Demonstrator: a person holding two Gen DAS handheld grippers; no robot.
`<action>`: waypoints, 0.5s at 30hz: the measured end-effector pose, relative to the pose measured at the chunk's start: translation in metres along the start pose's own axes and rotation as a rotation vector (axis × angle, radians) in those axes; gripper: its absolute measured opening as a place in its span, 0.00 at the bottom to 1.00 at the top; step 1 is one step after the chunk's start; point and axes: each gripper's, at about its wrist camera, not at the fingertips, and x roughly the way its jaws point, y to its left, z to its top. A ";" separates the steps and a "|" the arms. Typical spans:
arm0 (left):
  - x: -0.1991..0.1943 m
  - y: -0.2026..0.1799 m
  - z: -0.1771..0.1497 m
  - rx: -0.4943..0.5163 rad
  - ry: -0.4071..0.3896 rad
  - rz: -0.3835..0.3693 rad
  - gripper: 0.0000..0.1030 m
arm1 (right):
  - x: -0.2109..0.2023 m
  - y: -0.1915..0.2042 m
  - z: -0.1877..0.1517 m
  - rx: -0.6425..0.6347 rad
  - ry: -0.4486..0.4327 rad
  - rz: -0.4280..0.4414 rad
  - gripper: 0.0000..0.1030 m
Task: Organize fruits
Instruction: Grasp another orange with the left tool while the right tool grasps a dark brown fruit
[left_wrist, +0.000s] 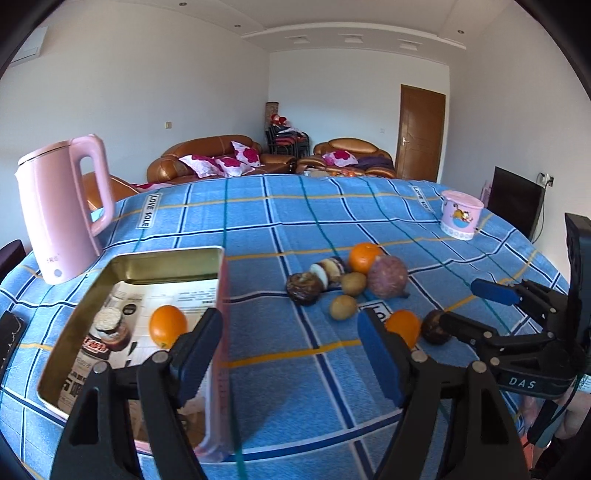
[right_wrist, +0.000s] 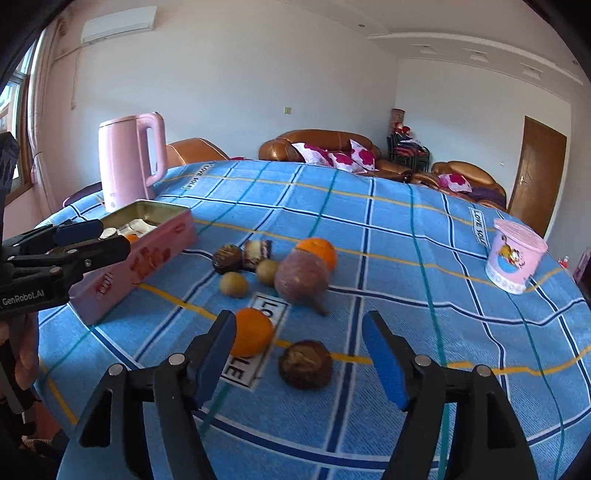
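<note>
Blue plaid tablecloth (right_wrist: 406, 258): one orange (left_wrist: 168, 325) already in tin (left_wrist: 129, 260), loose fruit pile (right_wrist: 301, 278) (roughly eight pieces) still outside it. Left gripper (left_wrist: 291, 354) and right gripper (right_wrist: 299, 354) both spread, empty.

orange (left_wrist: 168, 325) in tin (left_wrist: 162, 258), jaws apart

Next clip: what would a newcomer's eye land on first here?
The blue checked tablecloth fills both views, with a loose cluster of fruit scattered at its middle. At the left stands a tall pink kettle behind an open pink tin already holding an orange. A pink cup sits far right.
</note>
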 end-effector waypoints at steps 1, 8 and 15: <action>0.002 -0.006 0.000 0.010 0.006 -0.007 0.76 | 0.001 -0.005 -0.002 0.018 0.011 0.005 0.70; 0.018 -0.025 0.001 0.030 0.041 -0.036 0.76 | 0.013 -0.014 -0.002 0.047 0.086 0.052 0.70; 0.026 -0.033 -0.001 0.048 0.071 -0.058 0.76 | 0.026 -0.011 -0.004 0.036 0.167 0.072 0.65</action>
